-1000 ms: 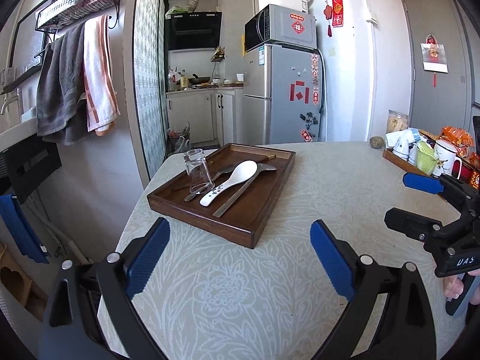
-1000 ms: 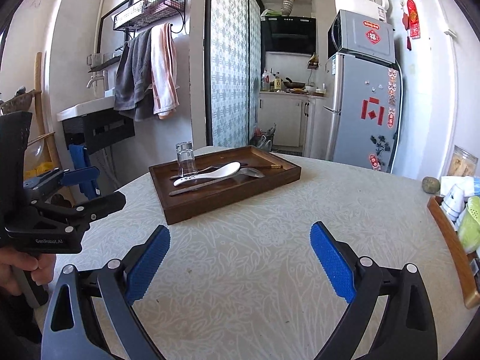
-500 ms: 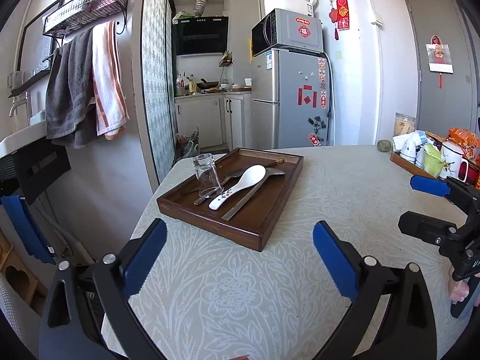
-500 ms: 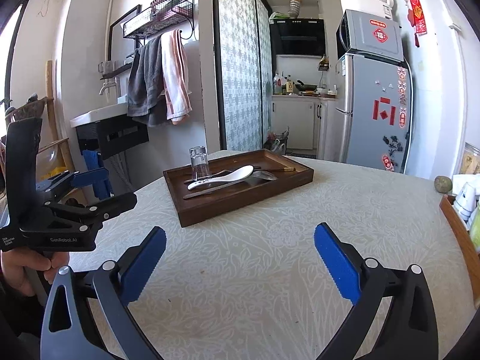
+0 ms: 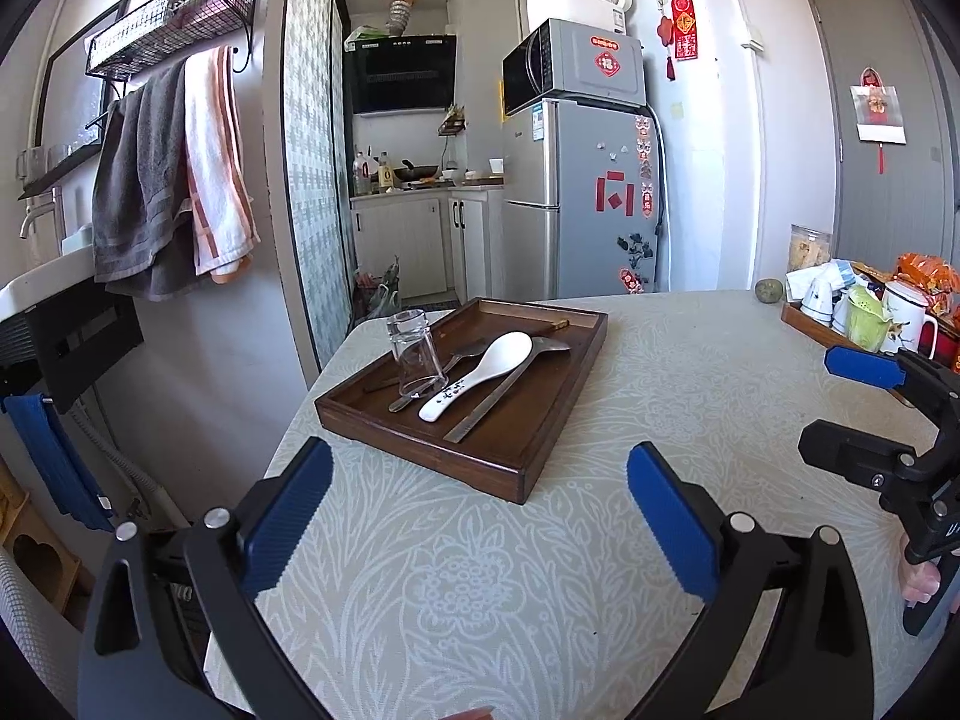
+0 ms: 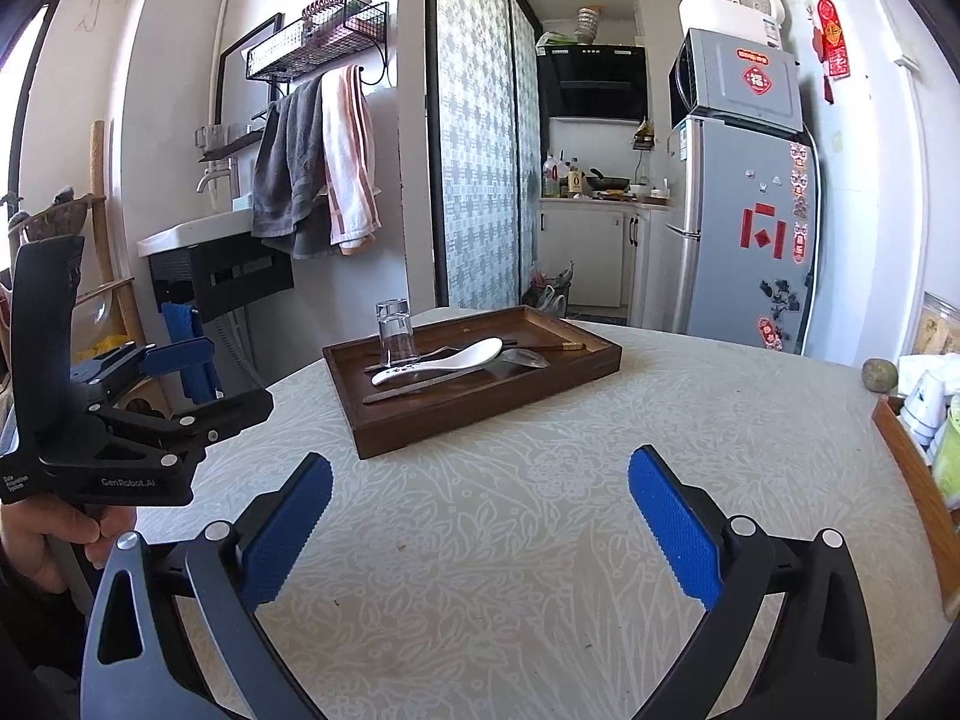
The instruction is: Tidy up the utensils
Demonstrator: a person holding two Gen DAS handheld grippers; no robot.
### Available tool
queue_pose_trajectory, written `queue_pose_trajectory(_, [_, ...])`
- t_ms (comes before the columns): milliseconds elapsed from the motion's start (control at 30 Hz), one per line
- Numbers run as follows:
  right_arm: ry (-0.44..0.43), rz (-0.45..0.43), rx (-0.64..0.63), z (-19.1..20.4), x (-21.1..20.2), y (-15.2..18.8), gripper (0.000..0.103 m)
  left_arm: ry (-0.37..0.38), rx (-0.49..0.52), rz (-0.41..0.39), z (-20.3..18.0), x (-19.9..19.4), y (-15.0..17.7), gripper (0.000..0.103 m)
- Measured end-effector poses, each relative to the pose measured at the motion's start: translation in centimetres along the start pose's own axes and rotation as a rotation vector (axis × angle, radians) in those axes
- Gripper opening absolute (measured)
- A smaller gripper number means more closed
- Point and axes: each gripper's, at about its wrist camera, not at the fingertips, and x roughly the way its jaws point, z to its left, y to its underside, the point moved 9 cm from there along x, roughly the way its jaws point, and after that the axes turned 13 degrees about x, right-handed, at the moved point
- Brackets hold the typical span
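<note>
Claws [image 5: 474, 516] [image 6: 480, 516] gape, empty; white spoon [image 5: 480, 373] lies diagonally, bowl far-right.

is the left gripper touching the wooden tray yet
Apart. The left wrist view shows the left gripper open and empty, with a strip of patterned tablecloth between its fingertips and the near edge of the wooden tray.

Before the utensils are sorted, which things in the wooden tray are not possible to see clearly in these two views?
- Left wrist view: the fork is partly hidden behind the glass and the white spoon.
- Both views: the chopsticks show mainly one tip; the spoon covers the rest, so their number is unclear.
- Right wrist view: the near wall of the tray hides part of its floor.
- The pattern on the spoon handle is too small to read.
</note>
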Motion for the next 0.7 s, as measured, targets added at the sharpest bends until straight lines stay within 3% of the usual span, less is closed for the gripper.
queue_pose_trajectory(700, [0.006, -0.003, -0.006, 0.13, 0.02, 0.07, 0.100, 0.003, 0.000, -0.002, -0.08, -0.02, 0.00, 0.100])
